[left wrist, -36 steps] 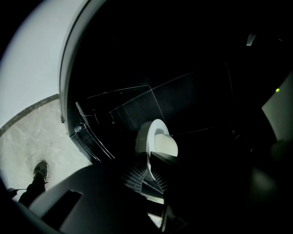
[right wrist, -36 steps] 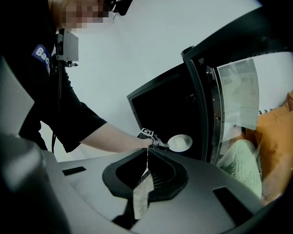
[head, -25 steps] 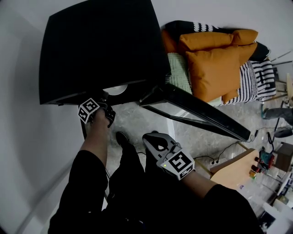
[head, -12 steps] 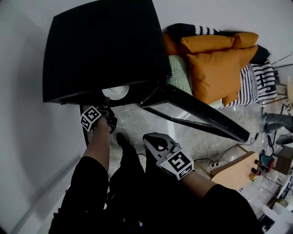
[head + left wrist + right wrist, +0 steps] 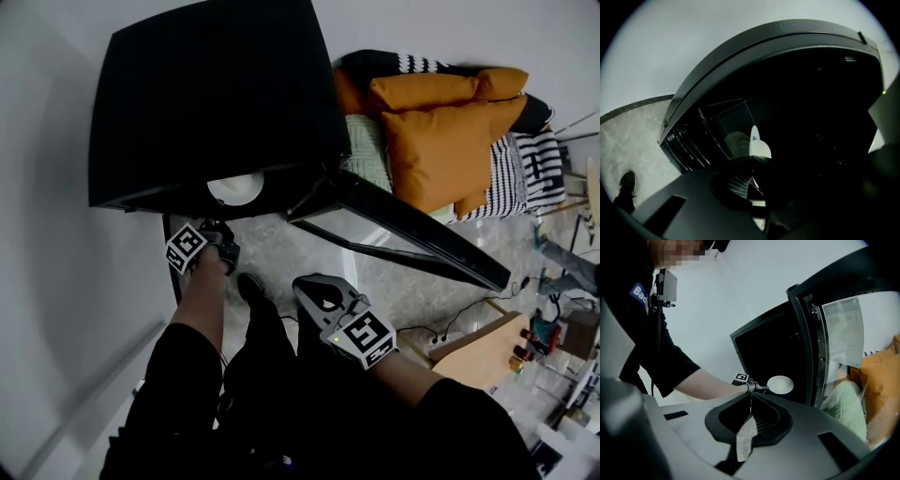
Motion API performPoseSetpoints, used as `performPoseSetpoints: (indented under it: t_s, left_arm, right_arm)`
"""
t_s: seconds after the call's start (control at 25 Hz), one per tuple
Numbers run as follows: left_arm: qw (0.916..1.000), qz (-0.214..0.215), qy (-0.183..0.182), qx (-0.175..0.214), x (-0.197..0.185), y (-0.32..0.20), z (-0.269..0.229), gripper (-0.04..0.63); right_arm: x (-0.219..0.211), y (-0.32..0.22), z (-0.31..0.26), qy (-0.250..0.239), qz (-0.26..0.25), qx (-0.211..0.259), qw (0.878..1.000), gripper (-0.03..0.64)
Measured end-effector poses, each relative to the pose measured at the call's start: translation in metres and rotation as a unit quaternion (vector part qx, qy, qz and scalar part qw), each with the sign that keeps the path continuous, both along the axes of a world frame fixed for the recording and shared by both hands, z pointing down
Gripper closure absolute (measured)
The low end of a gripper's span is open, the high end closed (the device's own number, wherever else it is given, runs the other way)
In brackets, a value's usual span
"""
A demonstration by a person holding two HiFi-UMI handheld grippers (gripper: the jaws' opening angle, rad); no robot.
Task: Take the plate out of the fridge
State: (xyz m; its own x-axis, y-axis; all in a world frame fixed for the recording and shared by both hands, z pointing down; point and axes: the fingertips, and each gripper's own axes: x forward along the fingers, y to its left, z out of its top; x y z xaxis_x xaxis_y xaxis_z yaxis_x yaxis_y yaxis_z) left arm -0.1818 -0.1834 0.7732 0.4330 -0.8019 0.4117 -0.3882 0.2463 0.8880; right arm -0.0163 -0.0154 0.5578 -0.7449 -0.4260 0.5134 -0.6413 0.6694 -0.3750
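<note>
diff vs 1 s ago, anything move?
The left tongs, still shut on the plate at its rim, drew back toward the person, so more of the plate shows out of the fridge. Nothing was taken hold of or let go. The right tongs stayed shut and empty; the fridge door stayed open.

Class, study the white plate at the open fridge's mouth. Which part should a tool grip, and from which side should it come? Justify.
Grip the plate by its thin rim, on the edge facing the opening, coming in from the front. It is a flat, shallow disc with no handle, and the fridge closes off every other side. The left tool is shut on that rim.
</note>
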Motion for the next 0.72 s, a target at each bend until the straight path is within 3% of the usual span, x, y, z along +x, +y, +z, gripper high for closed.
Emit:
performPoseSetpoints:
  t_s: [0.44,0.72]
  left_arm:
    - [0.9989,-0.030,0.017,-0.031,0.006,0.015,0.018,0.578]
    - [0.9992,-0.028,0.014,-0.025,0.008,0.015,0.019,0.571]
  right_arm:
    - [-0.002,0.001,0.005,-0.002,-0.009,-0.004,1.000,0.607]
    - [0.001,0.003,0.007,-0.004,-0.007,-0.009,1.000,0.607]
